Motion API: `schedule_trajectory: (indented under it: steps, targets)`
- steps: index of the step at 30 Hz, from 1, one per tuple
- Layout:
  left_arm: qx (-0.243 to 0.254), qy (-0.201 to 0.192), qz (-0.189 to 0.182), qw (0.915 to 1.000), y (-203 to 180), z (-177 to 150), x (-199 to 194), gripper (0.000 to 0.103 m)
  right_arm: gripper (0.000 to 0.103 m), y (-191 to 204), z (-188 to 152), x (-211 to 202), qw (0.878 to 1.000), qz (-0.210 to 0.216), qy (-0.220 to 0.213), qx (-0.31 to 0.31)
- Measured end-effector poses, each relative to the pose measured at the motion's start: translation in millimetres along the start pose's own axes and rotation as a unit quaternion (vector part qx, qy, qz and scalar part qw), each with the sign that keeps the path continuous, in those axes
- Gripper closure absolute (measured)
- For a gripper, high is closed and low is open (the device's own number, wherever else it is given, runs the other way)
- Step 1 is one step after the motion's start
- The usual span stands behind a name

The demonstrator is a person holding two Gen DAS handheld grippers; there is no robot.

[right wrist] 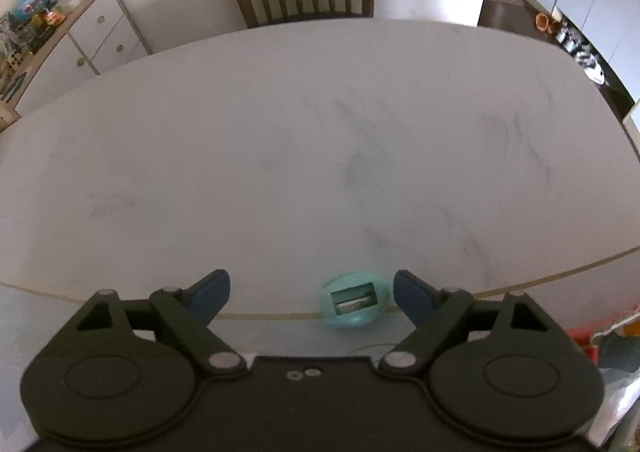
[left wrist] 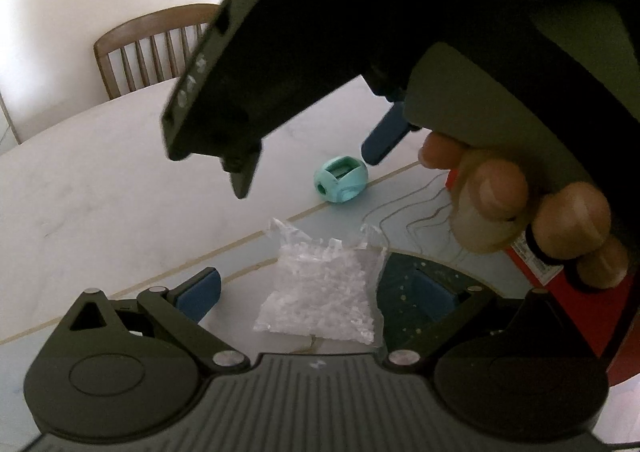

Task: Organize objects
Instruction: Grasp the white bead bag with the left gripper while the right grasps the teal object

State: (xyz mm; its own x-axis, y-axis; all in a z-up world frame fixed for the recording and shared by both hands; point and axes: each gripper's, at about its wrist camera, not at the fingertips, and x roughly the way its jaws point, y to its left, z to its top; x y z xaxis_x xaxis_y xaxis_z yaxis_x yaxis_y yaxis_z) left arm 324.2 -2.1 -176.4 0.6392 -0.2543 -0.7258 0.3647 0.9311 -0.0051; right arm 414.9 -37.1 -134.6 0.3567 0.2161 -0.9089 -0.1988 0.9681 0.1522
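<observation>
Between the spread fingers of the right gripper [right wrist: 312, 294], a teal sharpener [right wrist: 354, 300]; left gripper [left wrist: 316, 294] likewise released.

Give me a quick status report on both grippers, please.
Left gripper open over plastic bag. Right gripper open around teal sharpener, not touching. Nothing in the way.
</observation>
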Motion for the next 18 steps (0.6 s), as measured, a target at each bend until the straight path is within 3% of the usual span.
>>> schedule_trajectory:
  steps: [3, 6, 9, 18]
  targets:
    - [-0.001, -0.004, -0.002, 1.0, 0.1, 0.3, -0.1, 0.003, 0.024, -6.7, 0.5, 4.8, 1.0, 0.007, 0.013, 0.016]
    - [0.003, -0.006, 0.0, 1.0, -1.4, 0.4, 0.5, 0.011, 0.025, -9.3, 1.0, 5.1, 1.0, 0.009, 0.012, 0.02]
    - [0.003, -0.009, 0.002, 1.0, -1.7, 1.0, -0.5, 0.02, 0.032, -8.8, 0.9, 5.1, 1.0, 0.009, 0.01, 0.018]
    - [0.012, -0.009, 0.008, 0.9999, -5.6, 2.2, -4.0, 0.054, 0.038, -7.3, -0.4, 4.1, 1.0, 0.008, 0.015, 0.019]
